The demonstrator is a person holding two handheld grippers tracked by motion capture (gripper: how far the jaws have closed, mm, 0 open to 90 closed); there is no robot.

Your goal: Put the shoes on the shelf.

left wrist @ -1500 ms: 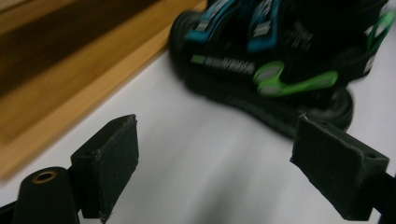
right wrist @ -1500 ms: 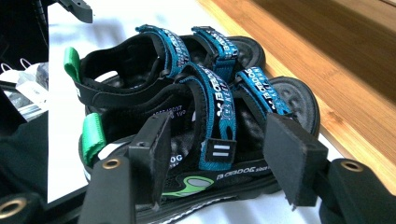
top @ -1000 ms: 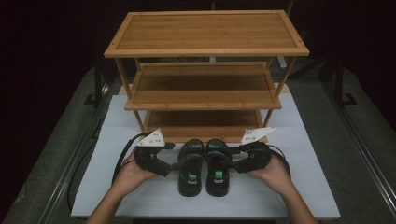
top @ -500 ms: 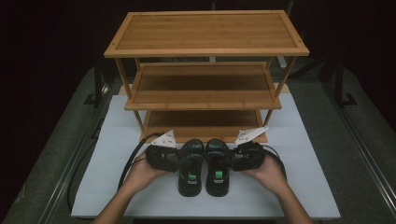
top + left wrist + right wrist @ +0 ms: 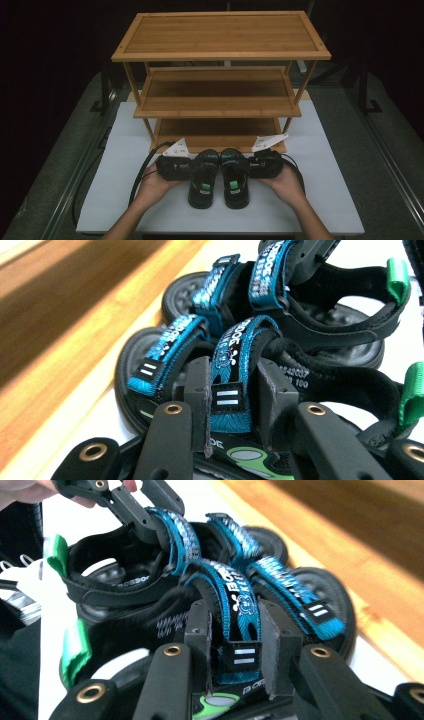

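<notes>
Bamboo rack [image 5: 220, 100] at 12 o'clock, just behind sandal pair. Left gripper [image 5: 232, 407] clamps left sandal [image 5: 202, 179] strap; right gripper [image 5: 234, 642] clamps right sandal [image 5: 235, 179] strap, jaws narrowly apart.

The table [image 5: 125, 150] is seen from above and from its near side in the high view, with the rack [image 5: 220, 80] at upper centre. The sandals [image 5: 220, 177] are viewed very closely by each gripper camera, low along the jaws, from opposite sides. The sandals [image 5: 280, 340] and rack edge [image 5: 380, 545] are shared by all three views.
</notes>
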